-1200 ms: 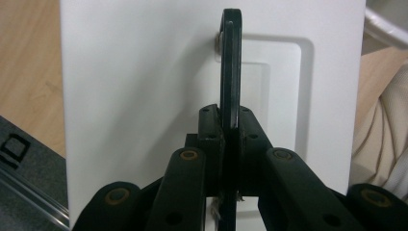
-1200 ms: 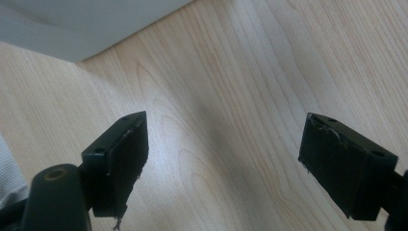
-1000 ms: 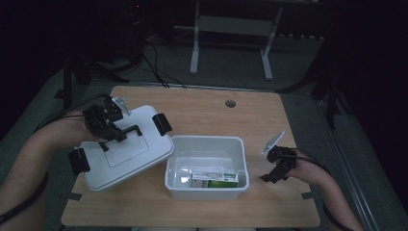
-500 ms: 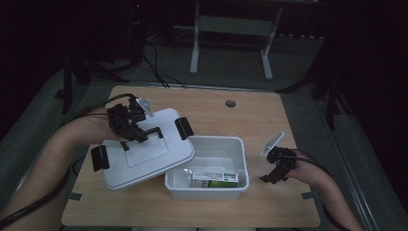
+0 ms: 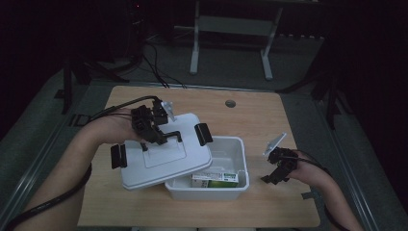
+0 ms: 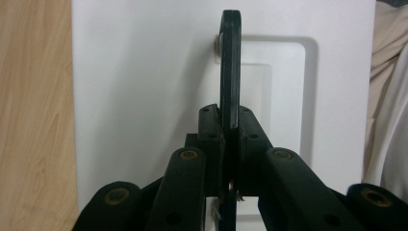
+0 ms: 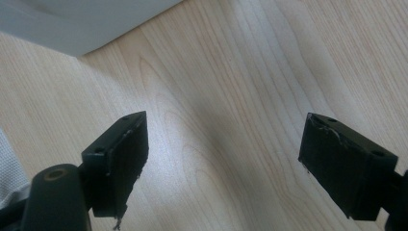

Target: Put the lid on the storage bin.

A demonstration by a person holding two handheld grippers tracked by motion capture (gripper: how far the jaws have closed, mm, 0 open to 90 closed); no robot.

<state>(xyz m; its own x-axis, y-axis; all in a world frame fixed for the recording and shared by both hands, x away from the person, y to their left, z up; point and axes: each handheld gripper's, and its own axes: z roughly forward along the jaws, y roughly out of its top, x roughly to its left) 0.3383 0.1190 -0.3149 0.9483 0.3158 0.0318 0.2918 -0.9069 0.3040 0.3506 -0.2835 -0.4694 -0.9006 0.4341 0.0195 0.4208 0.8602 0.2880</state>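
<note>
My left gripper [image 5: 155,134] is shut on the black handle [image 5: 168,136] of a white lid [image 5: 163,163], which has a black latch at each end. The lid hangs tilted over the left part of an open white bin [image 5: 239,150]. A green and white box [image 5: 214,179] lies inside the bin. In the left gripper view the jaws [image 6: 230,122] pinch the thin handle [image 6: 230,57] against the lid's top [image 6: 144,72]. My right gripper [image 5: 275,174] rests open on the table to the right of the bin; its jaws [image 7: 223,154] stand wide apart over bare wood [image 7: 216,72].
The wooden table [image 5: 269,115] has a round cable hole [image 5: 230,103] at the back. A corner of the bin [image 7: 72,19] shows at the top left of the right gripper view. Dark floor, cables and a metal stand lie beyond the table.
The left gripper has carried the lid to the right, from the table's left side to partly over the bin. The right gripper has stayed still.
</note>
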